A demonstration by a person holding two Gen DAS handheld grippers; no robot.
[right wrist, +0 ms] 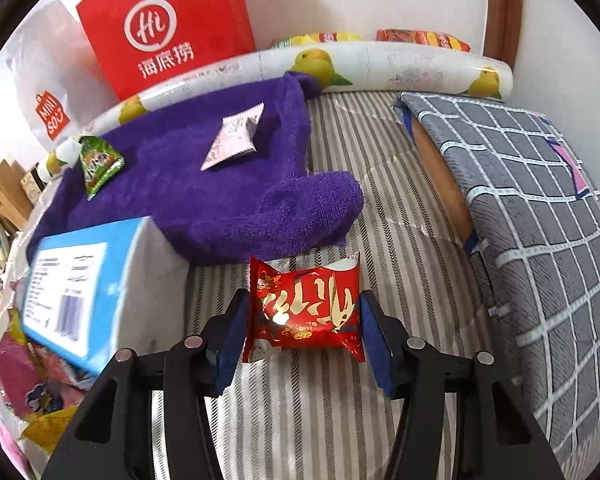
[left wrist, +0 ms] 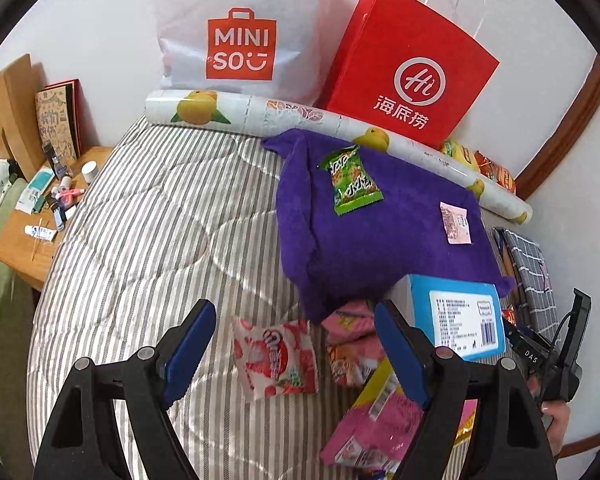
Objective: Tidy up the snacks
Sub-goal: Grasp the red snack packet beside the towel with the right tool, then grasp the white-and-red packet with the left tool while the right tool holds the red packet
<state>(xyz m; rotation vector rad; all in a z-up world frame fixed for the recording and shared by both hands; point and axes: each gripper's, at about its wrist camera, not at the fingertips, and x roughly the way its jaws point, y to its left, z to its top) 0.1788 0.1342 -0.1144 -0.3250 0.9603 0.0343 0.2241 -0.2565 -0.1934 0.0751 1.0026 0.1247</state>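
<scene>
Bed, striped grey-and-white quilt (left wrist: 140,240); contents listed left to right.

1. Wooden bedside desk (left wrist: 16,248), at 9 o'clock in the left wrist view, carrying small tubes and bottles.
2. White plastic carrier bag with red logo (left wrist: 240,44), at 12 o'clock, against the wall.
3. Long roll of fruit-printed paper (left wrist: 260,114), lying along the bed's far edge.
4. Left gripper (left wrist: 296,354), fingers spread wide, nothing between them; a pink-and-white strawberry-print snack packet (left wrist: 276,360) lies on the quilt in the gap, pads clear of it.
5. Purple terry towel (left wrist: 372,232), centre, bearing a green crinkled snack sachet (left wrist: 352,178) and a small pale pink sachet (left wrist: 455,222).
6. Red paper gift bag with white cord handles (left wrist: 412,76), at 1 o'clock.
7. Blue-and-white carton with barcode label (left wrist: 460,316), just beside the towel's near edge, pink packets heaped below it.
8. Right gripper (right wrist: 300,336), fingers narrowed onto a red foil snack packet with gold lettering (right wrist: 306,306), pads touching both its sides, packet resting on the quilt.
9. Grey checked fabric cushion (right wrist: 540,240), at 3 o'clock in the right wrist view.
</scene>
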